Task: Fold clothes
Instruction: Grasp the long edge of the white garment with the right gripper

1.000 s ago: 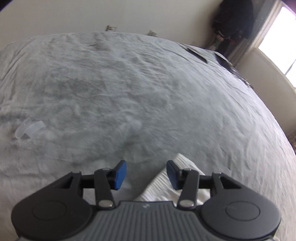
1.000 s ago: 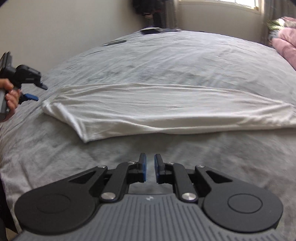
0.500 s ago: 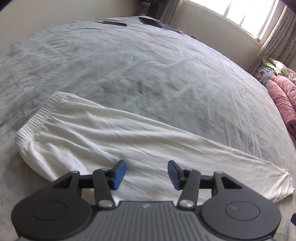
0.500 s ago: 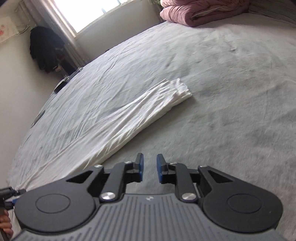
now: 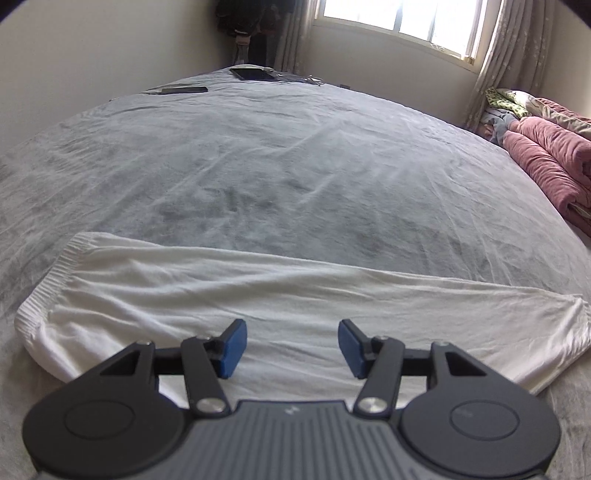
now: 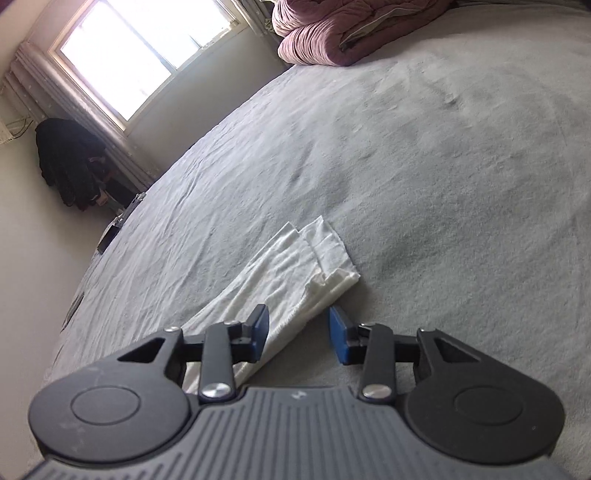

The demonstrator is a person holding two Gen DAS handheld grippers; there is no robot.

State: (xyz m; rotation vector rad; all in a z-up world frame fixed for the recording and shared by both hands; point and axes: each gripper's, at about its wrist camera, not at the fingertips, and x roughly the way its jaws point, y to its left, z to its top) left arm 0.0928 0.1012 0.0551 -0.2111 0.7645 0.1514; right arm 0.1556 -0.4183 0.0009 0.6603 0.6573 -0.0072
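A white garment (image 5: 229, 295) lies folded lengthwise in a long strip on the grey bed (image 5: 295, 166). Its ribbed waistband is at the left in the left wrist view. My left gripper (image 5: 290, 345) is open and empty, just above the strip's near edge at its middle. In the right wrist view the garment's narrow end (image 6: 314, 258) lies ahead. My right gripper (image 6: 297, 332) is open and empty, its jaws on either side of the strip's near edge close to that end.
A folded pink quilt (image 5: 546, 155) lies at the bed's right side and shows in the right wrist view (image 6: 351, 29) too. A tablet (image 5: 255, 74) and a phone (image 5: 184, 89) lie at the bed's far edge. Dark clothes (image 6: 70, 166) hang by the window.
My left gripper swung from bare bed toward the garment and now faces its middle. My right gripper moved to the garment's narrow end and opened from nearly shut.
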